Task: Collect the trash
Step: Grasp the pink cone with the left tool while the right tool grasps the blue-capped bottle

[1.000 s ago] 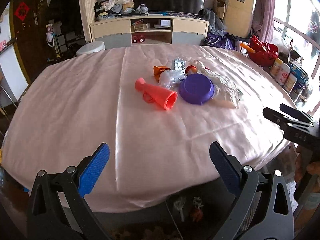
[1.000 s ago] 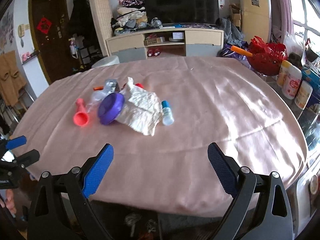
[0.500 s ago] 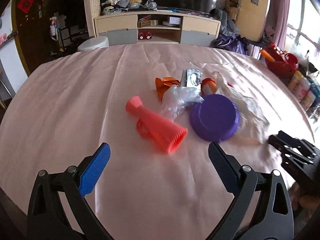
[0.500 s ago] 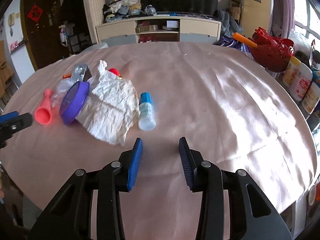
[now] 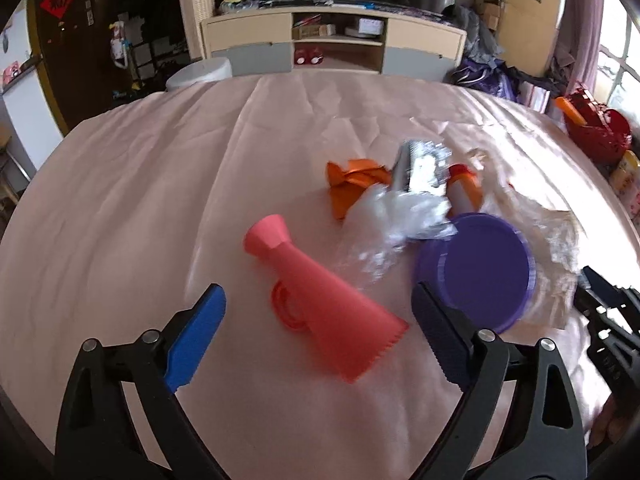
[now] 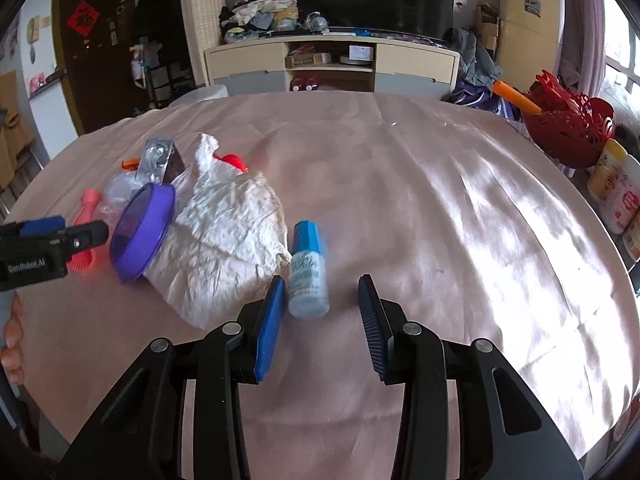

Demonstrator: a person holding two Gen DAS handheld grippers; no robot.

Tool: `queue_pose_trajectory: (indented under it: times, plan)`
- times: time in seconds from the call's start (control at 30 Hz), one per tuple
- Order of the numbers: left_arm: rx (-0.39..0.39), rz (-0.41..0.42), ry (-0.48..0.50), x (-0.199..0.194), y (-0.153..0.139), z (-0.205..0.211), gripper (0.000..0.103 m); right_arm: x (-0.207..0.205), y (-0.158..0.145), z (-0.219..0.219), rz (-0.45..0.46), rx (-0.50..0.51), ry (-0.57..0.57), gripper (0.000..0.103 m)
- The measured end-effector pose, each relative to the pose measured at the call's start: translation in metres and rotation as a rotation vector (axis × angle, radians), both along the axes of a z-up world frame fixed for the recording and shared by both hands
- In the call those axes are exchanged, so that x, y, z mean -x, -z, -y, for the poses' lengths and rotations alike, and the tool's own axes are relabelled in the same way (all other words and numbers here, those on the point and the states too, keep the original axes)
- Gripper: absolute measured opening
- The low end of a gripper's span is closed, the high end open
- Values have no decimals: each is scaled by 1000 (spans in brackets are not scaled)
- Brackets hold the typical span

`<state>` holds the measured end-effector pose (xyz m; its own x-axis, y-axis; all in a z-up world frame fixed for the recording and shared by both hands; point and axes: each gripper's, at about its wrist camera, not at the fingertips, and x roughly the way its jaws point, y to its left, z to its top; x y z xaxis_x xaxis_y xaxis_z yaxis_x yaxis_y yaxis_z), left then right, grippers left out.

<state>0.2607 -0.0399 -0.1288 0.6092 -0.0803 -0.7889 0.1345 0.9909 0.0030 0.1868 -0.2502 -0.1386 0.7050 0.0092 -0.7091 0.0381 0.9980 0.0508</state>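
A trash pile lies on the pink tablecloth [image 5: 140, 200]. A coral plastic cone [image 5: 320, 304] lies between the fingers of my left gripper [image 5: 318, 312], whose jaws are closing without touching it. Beyond it are clear plastic wrap [image 5: 396, 216], an orange wrapper [image 5: 352, 184], a silver foil packet [image 5: 420, 164] and a purple lid [image 5: 476, 268]. My right gripper [image 6: 322, 286] is half open around the base of a small blue-capped bottle [image 6: 306, 272]. Its left pad is close to the bottle and a gap shows on the right. Crumpled white paper [image 6: 224, 240] lies left of the bottle.
A red basket [image 6: 568, 128] and several tubs [image 6: 616, 192] stand past the table's right edge. A TV cabinet [image 6: 332, 64] is behind the table. A hand [image 6: 12, 344] holds the left gripper [image 6: 60, 236] at the left edge of the right wrist view.
Both grippers came forward and down to the pile. The right jaws narrowed from wide to half open around the bottle. The left jaws now straddle the cone.
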Motion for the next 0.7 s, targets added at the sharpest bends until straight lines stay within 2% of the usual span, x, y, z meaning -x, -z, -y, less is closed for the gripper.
queue_pose_trajectory:
  times: [0.1, 0.17, 0.23, 0.27, 0.33, 0.37, 0.47, 0.7]
  plan:
    - [-10, -23, -4, 1, 6, -1, 84, 1, 0, 1, 0, -6, 2, 37]
    - [-19, -10, 5, 6, 5, -5, 80, 2, 0, 2, 0, -9, 3, 35]
    - [-10, -8, 4, 7, 3, -9, 67, 4, 0, 3, 1, -12, 9, 29]
    - [-5, -5, 3, 9, 2, -12, 57, 5, 0, 5, 3, -19, 15, 28]
    - [10, -1, 0, 10, 0, -19, 48, 6, 0, 7, 9, -26, 17, 28]
    - [32, -6, 7, 11, -1, -23, 36, 7, 0, 7, 12, -20, 19, 27]
    - [53, -12, 12, 16, -4, -31, 36, 15, 0, 3, 15, 6, 20, 26]
    - [20, -19, 62, 51, -3, -36, 36, 54, 0, 2, 15, 16, 60, 26]
